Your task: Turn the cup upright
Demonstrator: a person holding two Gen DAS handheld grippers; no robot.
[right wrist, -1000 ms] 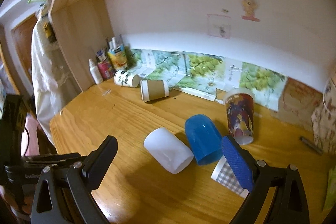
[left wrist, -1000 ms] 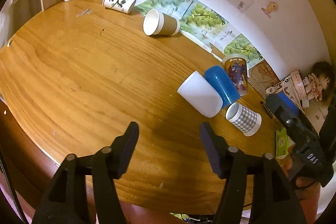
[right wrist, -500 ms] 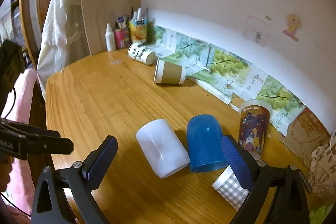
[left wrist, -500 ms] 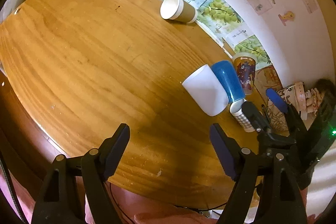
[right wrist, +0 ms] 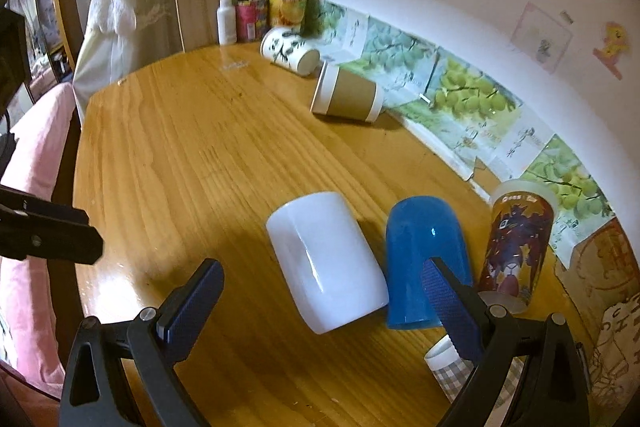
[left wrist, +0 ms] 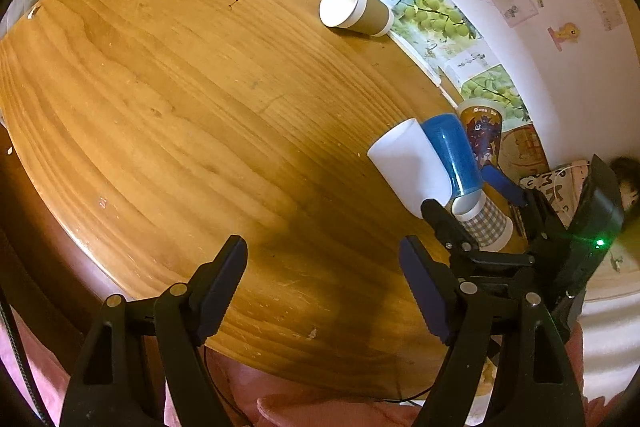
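Note:
A white cup (right wrist: 326, 261) lies on its side on the wooden table (right wrist: 192, 155), with a blue cup (right wrist: 424, 259) on its side beside it. A checked cup (right wrist: 460, 373) lies below them. My right gripper (right wrist: 320, 311) is open and empty, its jaws either side of the white cup's near end, close but apart from it. In the left wrist view the white cup (left wrist: 408, 167), blue cup (left wrist: 452, 151) and checked cup (left wrist: 484, 223) lie at right, with the right gripper (left wrist: 472, 195) over them. My left gripper (left wrist: 324, 287) is open and empty above the table's near edge.
A printed cup (right wrist: 516, 239) stands upright by the wall. A brown paper cup (right wrist: 348, 95) and a panda cup (right wrist: 288, 51) lie on their sides at the back. Bottles and pen holders (right wrist: 256, 15) stand in the far corner. A pink bed (right wrist: 36, 163) lies left.
My right gripper has moved forward and down, closer to the white and blue cups. My left gripper has drawn back towards the table's near edge. No cup has moved.

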